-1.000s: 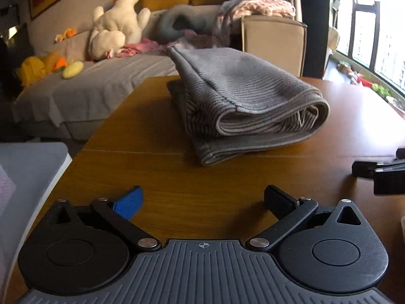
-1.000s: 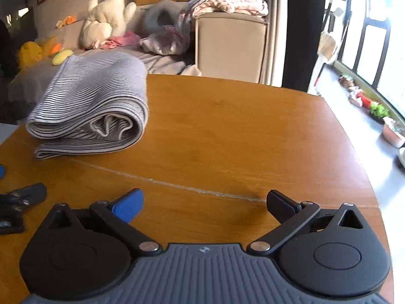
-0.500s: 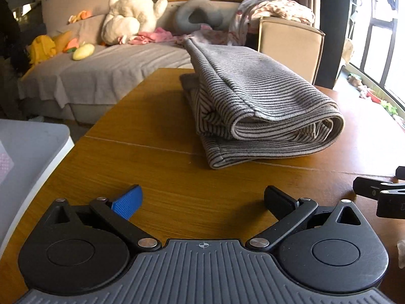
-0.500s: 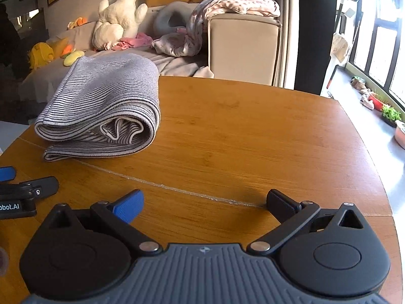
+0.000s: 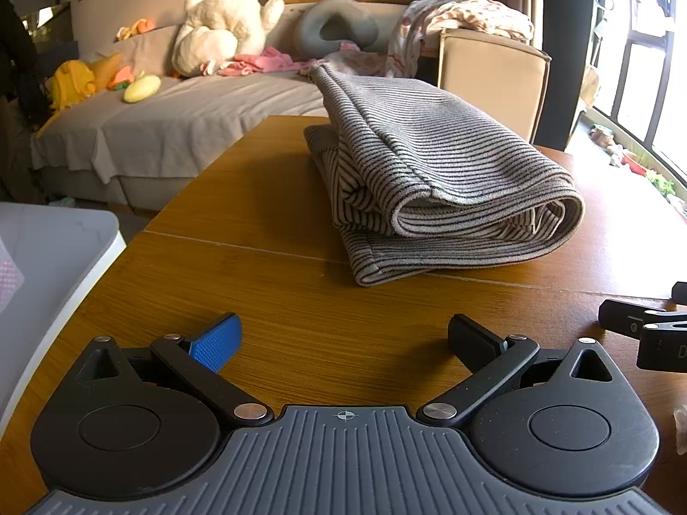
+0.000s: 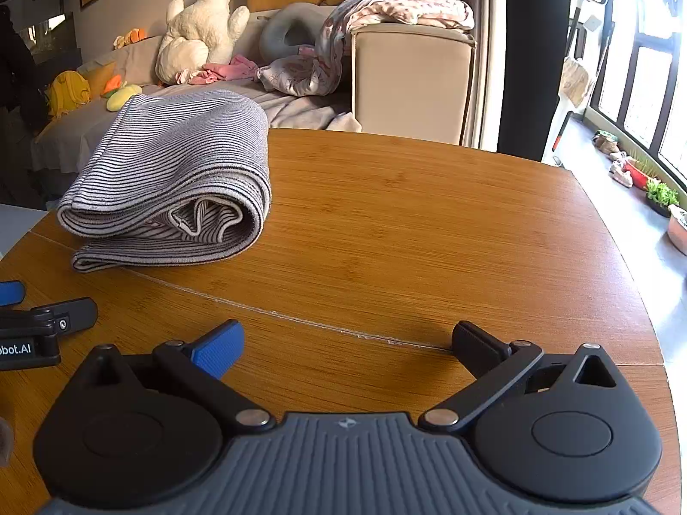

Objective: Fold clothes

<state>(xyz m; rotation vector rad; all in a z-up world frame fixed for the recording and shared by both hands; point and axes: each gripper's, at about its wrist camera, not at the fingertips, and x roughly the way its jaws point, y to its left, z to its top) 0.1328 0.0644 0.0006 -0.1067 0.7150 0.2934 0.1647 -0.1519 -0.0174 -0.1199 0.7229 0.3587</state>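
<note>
A striped grey garment (image 5: 451,176) lies folded into a thick bundle on the wooden counter (image 5: 266,300), its rolled layers open toward the near side and its bottom layer spread flat on the wood. In the left wrist view the bundle sits ahead and slightly right of the left claw (image 5: 343,339), which hovers low over the near part of the counter with its two fingers spread wide apart and nothing between them; one pad is blue, the other black. The right claw (image 6: 348,343) is likewise spread wide and empty, above bare wood near the counter's seam, and from its view the garment (image 6: 171,180) lies to the far left, well apart from it. Each claw shows at the edge of the other's view: the right claw's black tips at the right edge of the left view (image 5: 644,326), the left claw at the left edge of the right view (image 6: 43,326). Neither claw touches the garment. Beyond the far edge of the counter stands a sofa (image 5: 193,116) with a grey cover, carrying a white plush toy (image 5: 223,21), a grey neck pillow (image 5: 335,28), some pink cloth and a patterned blanket (image 6: 403,6) draped over its armrest. A white surface (image 5: 47,257) sits at the near left of the counter.
</note>
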